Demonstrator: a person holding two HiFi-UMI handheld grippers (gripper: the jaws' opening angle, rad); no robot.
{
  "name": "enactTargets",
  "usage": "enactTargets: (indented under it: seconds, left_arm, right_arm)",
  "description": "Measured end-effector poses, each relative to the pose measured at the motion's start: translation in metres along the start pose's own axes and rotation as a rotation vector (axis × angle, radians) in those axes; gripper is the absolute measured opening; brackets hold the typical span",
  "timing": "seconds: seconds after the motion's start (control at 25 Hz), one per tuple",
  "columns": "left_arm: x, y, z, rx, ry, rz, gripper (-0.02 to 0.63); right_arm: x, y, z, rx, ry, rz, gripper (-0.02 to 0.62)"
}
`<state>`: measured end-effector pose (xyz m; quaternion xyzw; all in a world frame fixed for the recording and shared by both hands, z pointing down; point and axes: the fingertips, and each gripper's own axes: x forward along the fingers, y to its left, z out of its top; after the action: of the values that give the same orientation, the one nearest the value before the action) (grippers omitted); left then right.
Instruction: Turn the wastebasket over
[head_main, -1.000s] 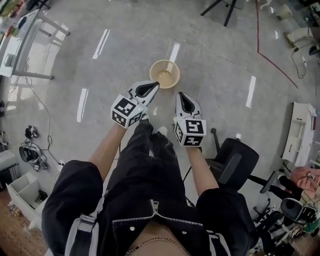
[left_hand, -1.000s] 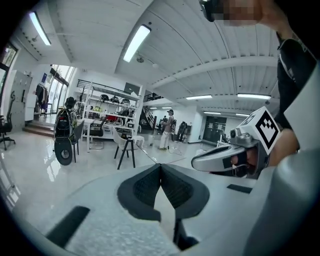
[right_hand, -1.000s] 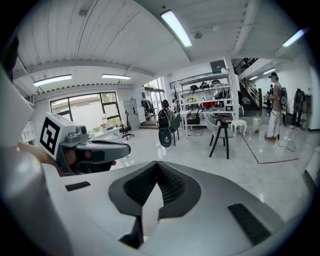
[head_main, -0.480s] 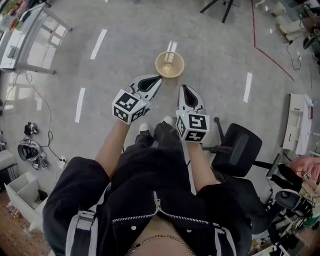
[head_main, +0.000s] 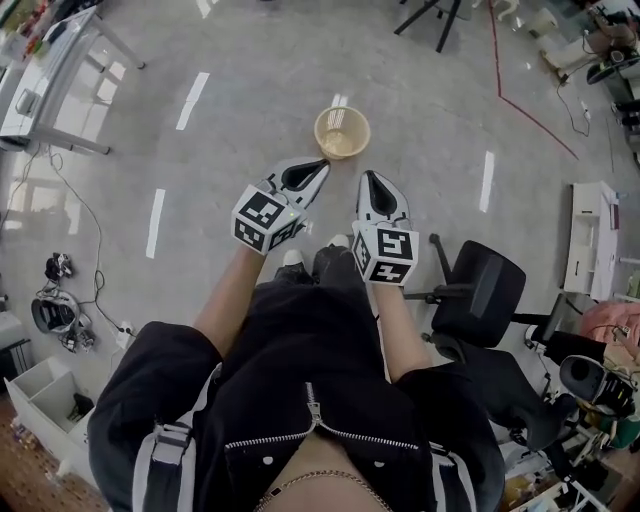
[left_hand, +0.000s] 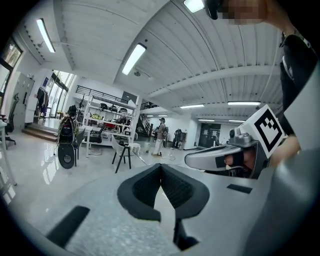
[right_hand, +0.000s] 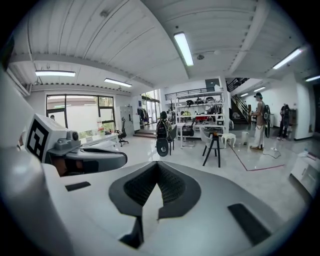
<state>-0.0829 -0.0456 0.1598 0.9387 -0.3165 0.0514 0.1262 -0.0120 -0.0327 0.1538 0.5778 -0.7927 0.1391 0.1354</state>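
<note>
We hold the L hand-held gripper (head_main: 321, 164) and R hand-held gripper (head_main: 367, 176) side by side above the floor (head_main: 250, 120), both w/ jaws pressed together, nothing pinched. The wastebasket (head_main: 342, 133) stands mouth-up on the floor just ahead of the tips, a bit nearer the L one; neither gripper view shows it. Nothing lies btwn. A black chair (head_main: 482, 293) sits to our right, a worktop (head_main: 40, 75) far left, and red tape (head_main: 530, 112) runs beyond.
</note>
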Motion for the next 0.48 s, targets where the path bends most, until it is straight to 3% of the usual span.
enactTargets:
  seconds: [0.48]
  left_arm:
    - [-0.008, -0.006, 0.004, -0.011, -0.02, -0.006, 0.005]
  right_arm:
    - [-0.009, 0.012, 0.015, -0.017, -0.019, 0.001, 0.01]
